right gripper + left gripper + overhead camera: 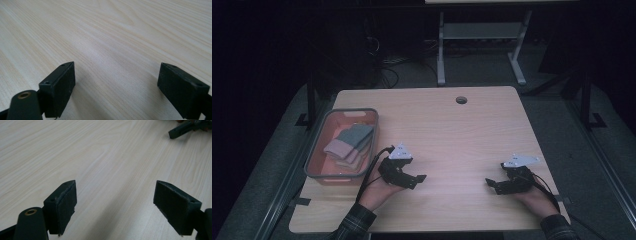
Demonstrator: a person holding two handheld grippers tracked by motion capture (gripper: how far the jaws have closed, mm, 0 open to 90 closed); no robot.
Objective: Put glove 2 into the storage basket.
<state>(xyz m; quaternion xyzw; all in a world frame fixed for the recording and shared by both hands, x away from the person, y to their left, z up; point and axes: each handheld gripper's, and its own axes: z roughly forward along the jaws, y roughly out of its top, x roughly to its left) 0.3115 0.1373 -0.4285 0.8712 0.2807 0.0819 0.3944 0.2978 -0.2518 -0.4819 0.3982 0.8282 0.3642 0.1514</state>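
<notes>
My left gripper [414, 180] rests low over the wooden table [452, 135], just right of a pink basket [370, 118]. In the left gripper view its jaws stand wide apart with bare wood between the pads [65, 205], so the left gripper [115, 206] is open. My right gripper [493, 185] sits near the table's front right, pointing left. Its pads [62, 87] are also spread wide over bare wood, and the right gripper [117, 88] is open. Folded grey and pink cloths [349, 142] lie in the basket. The other gripper [185, 128] shows at the top right of the left gripper view.
A round cable hole [461, 100] sits near the table's far edge. Behind the table stands a white frame [441, 50] on a dark floor with cables. The person's hands and sleeves come in at the front edge.
</notes>
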